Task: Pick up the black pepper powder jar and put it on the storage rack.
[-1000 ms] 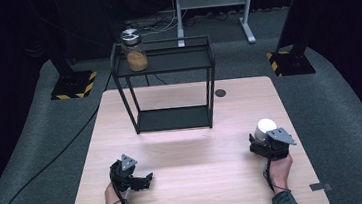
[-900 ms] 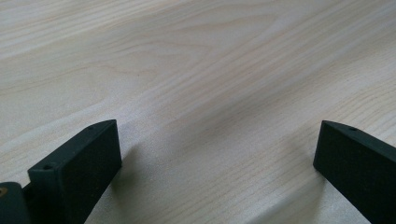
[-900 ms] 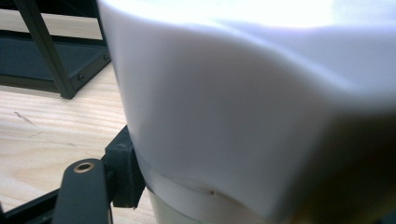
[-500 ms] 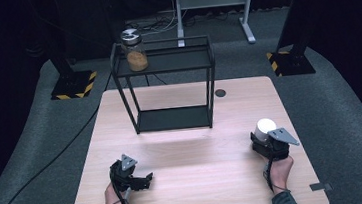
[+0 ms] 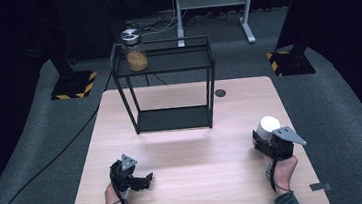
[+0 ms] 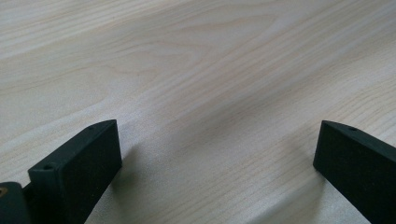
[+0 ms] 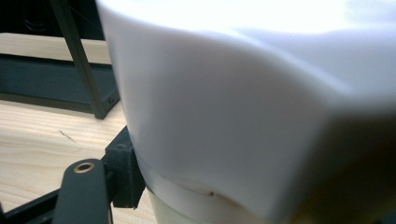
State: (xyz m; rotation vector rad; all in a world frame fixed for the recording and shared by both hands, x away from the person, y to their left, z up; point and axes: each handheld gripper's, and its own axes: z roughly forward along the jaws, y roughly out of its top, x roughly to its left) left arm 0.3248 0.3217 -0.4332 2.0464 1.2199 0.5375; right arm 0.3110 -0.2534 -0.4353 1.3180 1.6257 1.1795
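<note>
From above, the pale wooden table (image 5: 196, 181) carries a black metal two-tier shelf rack (image 5: 170, 90) near its far edge, and on the rack's top tier, at the left corner, stands a glass jar with a silver lid and orange-brown contents (image 5: 134, 50). Toward the near left corner the left gripper (image 5: 135, 179) rests low on the wood, its jaws spread with nothing between them. Near the right edge the right gripper (image 5: 264, 139) is closed around a white cylindrical plastic container (image 5: 267, 126), which stands upright at that side of the table, well apart from the rack.

Along the left gripper's own jaws there is bare wood grain (image 6: 196, 93), the two black fingers (image 6: 79, 168) standing wide apart just above it.

Along the right gripper, the white container (image 7: 233, 107) sits very close to the lens, clamped between the jaws; behind it a leg and the bottom tier of the rack (image 7: 56, 88) are seen.

To my eye the grasp is made and the carry is about to begin. The likely next move is to lift the container clear of the wood and bring it forward to the rack, keeping it upright and clear of the frame's thin bars; which tier it is meant for I cannot tell.
</note>
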